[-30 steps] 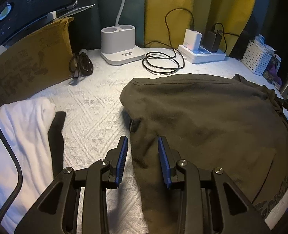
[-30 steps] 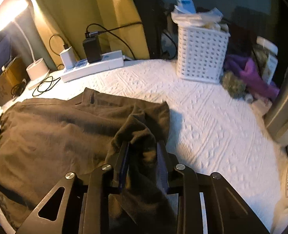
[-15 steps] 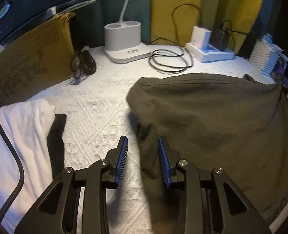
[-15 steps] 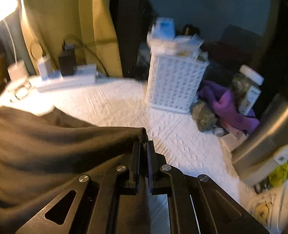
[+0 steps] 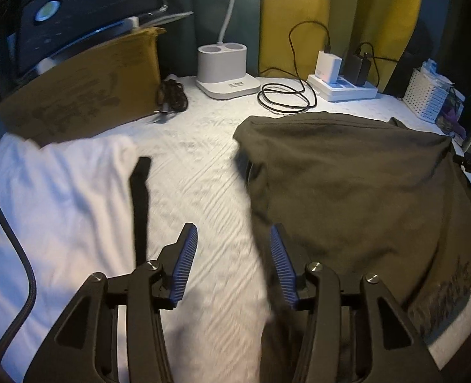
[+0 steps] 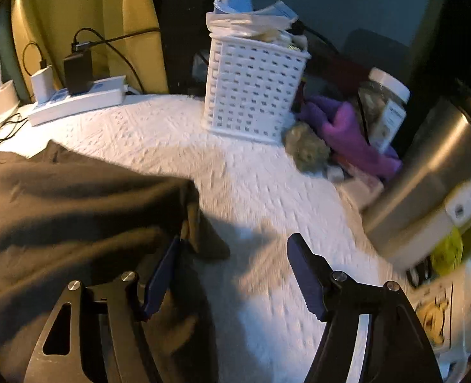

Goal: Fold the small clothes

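I judge the dark olive garment [image 5: 356, 191] to be light, soft and limp: it sags into shallow folds, so it will drape from wherever I pinch it and won't hold a crease by itself. It shouldn't be slippery; the knit looks matte and ought to catch on the ribbed blue pads [image 5: 186, 255]. Nothing fragile about it. The best holds, I think, are the edges and corners, where I can pinch a doubled hem instead of a single slack layer. The near left edge runs just by my left hand-held gripper [image 5: 234, 263], and a bunched corner [image 6: 192, 223] sits right beside the left finger of my right hand-held gripper [image 6: 232, 274].

Both hand-held grippers are spread apart and hold nothing. The left one hovers over bare cover with its right finger at the garment's edge; I cannot tell if it touches the cloth. The right one straddles bare cover just past the corner.

The garment lies spread on the white quilted cover [image 5: 197, 172] of the worktop, seemingly already doubled over, with a rounded fold toward the far side and faint printed lettering [image 5: 452, 290] near its close right end. A white cloth [image 5: 60, 198] with a dark strap [image 5: 139, 204] lies well apart to the left, and a white basket [image 6: 254, 89] stands beyond it on the right.
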Demonstrator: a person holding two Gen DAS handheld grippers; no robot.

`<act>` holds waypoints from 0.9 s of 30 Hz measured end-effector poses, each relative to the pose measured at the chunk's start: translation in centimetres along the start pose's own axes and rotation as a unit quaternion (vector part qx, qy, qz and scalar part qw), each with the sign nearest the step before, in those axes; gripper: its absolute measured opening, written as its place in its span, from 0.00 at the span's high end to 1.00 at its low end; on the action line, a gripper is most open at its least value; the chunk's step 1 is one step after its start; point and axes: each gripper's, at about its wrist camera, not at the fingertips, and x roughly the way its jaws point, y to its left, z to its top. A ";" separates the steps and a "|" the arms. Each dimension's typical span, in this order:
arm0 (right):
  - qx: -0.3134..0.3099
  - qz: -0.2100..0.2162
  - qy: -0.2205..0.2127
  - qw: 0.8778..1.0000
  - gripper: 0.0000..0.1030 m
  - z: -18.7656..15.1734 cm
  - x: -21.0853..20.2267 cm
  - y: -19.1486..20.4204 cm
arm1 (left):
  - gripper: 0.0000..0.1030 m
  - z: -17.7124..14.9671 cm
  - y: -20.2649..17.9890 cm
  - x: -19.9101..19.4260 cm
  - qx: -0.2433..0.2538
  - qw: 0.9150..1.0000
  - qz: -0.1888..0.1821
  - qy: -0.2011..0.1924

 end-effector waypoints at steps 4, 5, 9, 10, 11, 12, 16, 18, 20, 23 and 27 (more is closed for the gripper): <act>0.004 -0.003 -0.004 1.000 0.31 -1.9 -2.4 -0.3 | 0.54 -1.9 0.4 -2.3 -0.008 1.000 -0.009 -0.009; 0.006 -0.002 -0.005 1.000 0.31 -2.4 -3.2 -0.5 | 0.54 -2.4 0.5 -2.7 -0.011 1.000 -0.015 -0.010; 0.016 0.004 -0.010 1.000 0.31 -4.4 -5.8 -0.7 | 0.54 -4.8 0.2 -4.0 -0.013 0.999 -0.035 -0.011; 0.018 0.005 -0.011 1.000 0.31 -4.7 -6.1 -0.6 | 0.54 -5.3 0.0 -4.1 -0.012 0.999 -0.037 -0.009; 0.022 0.007 -0.012 1.000 0.31 -5.3 -6.7 -0.6 | 0.54 -5.7 -0.1 -4.2 -0.012 0.999 -0.040 -0.007; 0.025 0.006 -0.012 1.000 0.31 -5.7 -7.2 -0.6 | 0.54 -6.3 -0.3 -4.4 -0.012 0.999 -0.045 -0.006; 0.031 0.004 -0.015 0.999 0.31 -7.4 -9.0 -0.4 | 0.54 -7.6 -1.2 -4.7 -0.010 0.998 -0.059 -0.008; 0.032 0.007 -0.017 0.999 0.31 -8.3 -9.8 -0.1 | 0.54 -8.2 -1.6 -4.9 -0.009 0.998 -0.067 -0.013; 0.033 0.010 -0.019 0.999 0.31 -9.0 -10.6 0.4 | 0.52 -8.7 -1.9 -4.7 -0.014 0.997 -0.077 -0.013; 0.035 0.017 -0.019 0.999 0.31 -10.1 -11.5 0.9 | 0.42 -9.5 -2.2 -4.3 -0.018 0.996 -0.083 -0.009; 0.040 0.022 -0.018 0.999 0.31 -11.4 -12.2 1.3 | 0.42 -10.3 -3.1 -3.9 -0.003 0.998 -0.070 -0.003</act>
